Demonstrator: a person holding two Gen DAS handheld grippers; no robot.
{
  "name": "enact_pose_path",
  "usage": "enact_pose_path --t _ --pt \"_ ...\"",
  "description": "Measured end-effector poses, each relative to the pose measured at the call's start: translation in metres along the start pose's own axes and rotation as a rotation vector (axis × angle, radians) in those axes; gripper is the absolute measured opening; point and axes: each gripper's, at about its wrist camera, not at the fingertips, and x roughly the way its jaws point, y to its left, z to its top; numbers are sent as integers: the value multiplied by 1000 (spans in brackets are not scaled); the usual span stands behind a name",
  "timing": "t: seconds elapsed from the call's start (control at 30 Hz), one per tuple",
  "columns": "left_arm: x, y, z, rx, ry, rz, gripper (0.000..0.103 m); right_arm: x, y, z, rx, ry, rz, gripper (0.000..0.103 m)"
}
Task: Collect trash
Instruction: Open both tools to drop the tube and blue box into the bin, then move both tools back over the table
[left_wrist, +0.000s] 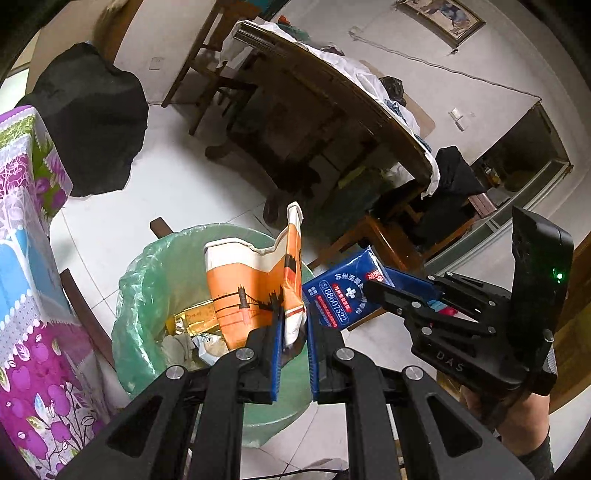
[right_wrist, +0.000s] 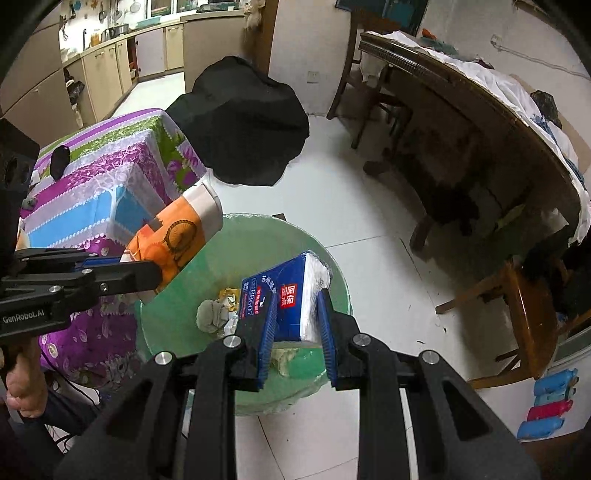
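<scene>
Nearest us in the left wrist view are the black linkages of our left gripper (left_wrist: 295, 325), its blue pads (left_wrist: 276, 354) pinched on the lower edge of a crushed orange-and-white paper cup (left_wrist: 255, 284). We hold it by the flattened base, so the crumpled rim stands up and the cup hangs over the mouth of the bin (left_wrist: 147, 266), lined with a pale green bag; that seems the sensible grip, since letting go should drop it straight in. The cup is creased and folded, printed with a dark bridge outline. Inside the bin we see gold foil and crumpled paper. To the right our right gripper (left_wrist: 373, 291) comes in holding a blue tissue pack (left_wrist: 343, 291) near the bin's rim, just beside the cup. A flowered tablecloth (left_wrist: 29, 258) hangs at the left.

In the right wrist view the closest thing is again the gripper frame: our right gripper (right_wrist: 295, 314) is clamped on the blue tissue pack (right_wrist: 291, 291), one pad (right_wrist: 267, 332) on each side, the pack tilted with its white end up and hanging over the bin (right_wrist: 332, 269). The pack looks soft and partly used, with white print and a red label. At the left our left gripper (right_wrist: 155, 273) holds the paper cup (right_wrist: 177, 232) over the bin's near edge. We judge both pieces ready to be released
</scene>
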Motion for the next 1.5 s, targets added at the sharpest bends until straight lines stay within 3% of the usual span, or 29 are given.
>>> enact_pose_path --t 0.3,0.4,0.73,0.87,0.93,1.0,1.1,1.27,1.4,1.5 --pt "1 2 -4 1 9 0 13 6 0 -1 6 2 6 22" --pt "2 0 -4 10 15 13 28 8 -3 -2 15 5 17 25" --pt "-2 4 -8 13 8 41 33 5 -11 -9 48 -19 29 26" --pt "-8 3 -11 19 4 51 38 -1 -11 -11 52 -41 31 36" --pt "-13 2 -13 30 1 63 43 -8 -10 -13 63 -67 27 49" --pt "-21 1 -15 43 -9 83 54 -16 -10 -15 74 -103 18 71" --pt "-36 -2 -19 66 -34 104 65 -31 -7 -18 101 -166 25 83" --pt "-70 -5 -32 124 -77 165 73 -62 11 -27 127 -291 68 92" --pt "-130 3 -59 204 -134 260 79 -85 36 -48 156 -397 158 97" --pt "-187 33 -85 191 -183 335 81 -88 61 -66 158 -429 247 97"
